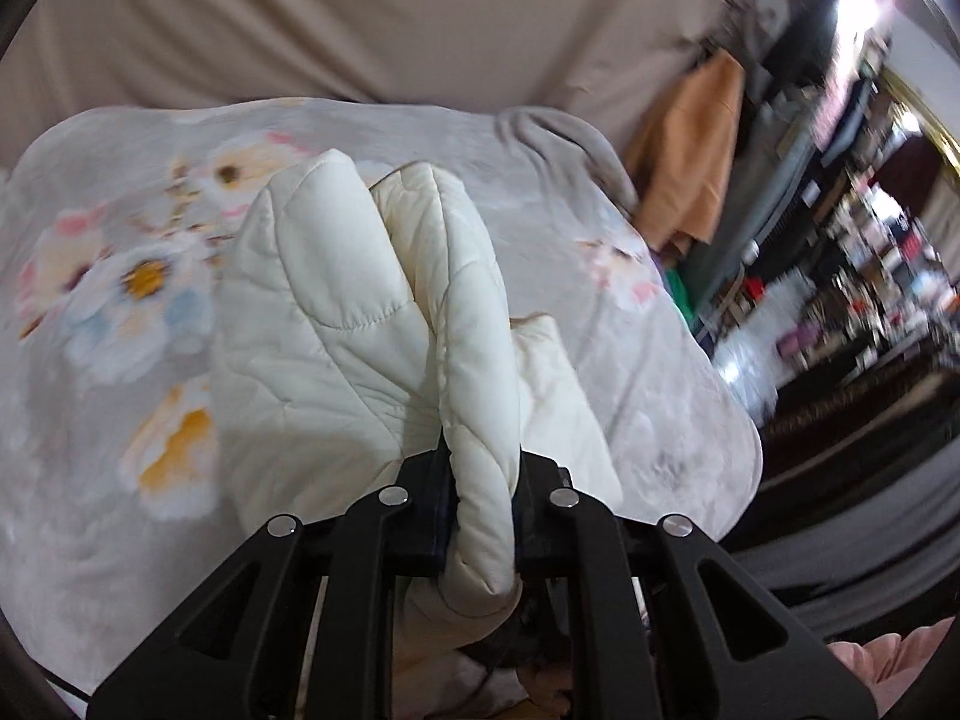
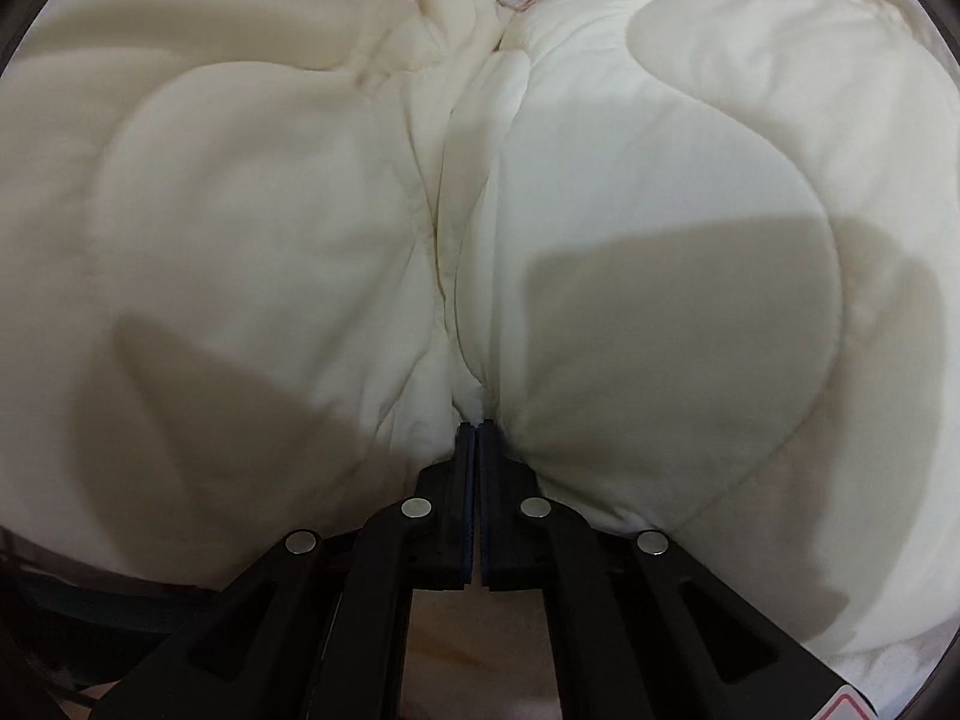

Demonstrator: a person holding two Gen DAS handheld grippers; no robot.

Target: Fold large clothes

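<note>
Nearest the left tool (image 1: 480, 510), a thick rolled edge of the cream quilted jacket (image 1: 360, 312) is pinched between the jaws, which stand only a little apart because of the padding; that bulk, I judge, is the first risk, since slick puffy fabric can creep out of so narrow a bite while lifted. The right tool (image 2: 477, 426) is closed tight, its blue pads all but meeting on a thin crease where two quilted panels (image 2: 660, 240) bulge to either side; so little cloth is caught that a tug could free it. Beyond the left tool the garment hangs over a floral blanket (image 1: 120, 300) on the bed, which could be dragged askew. Farther off, an orange cloth (image 1: 690, 150) and blurred shelves sit well clear.
</note>
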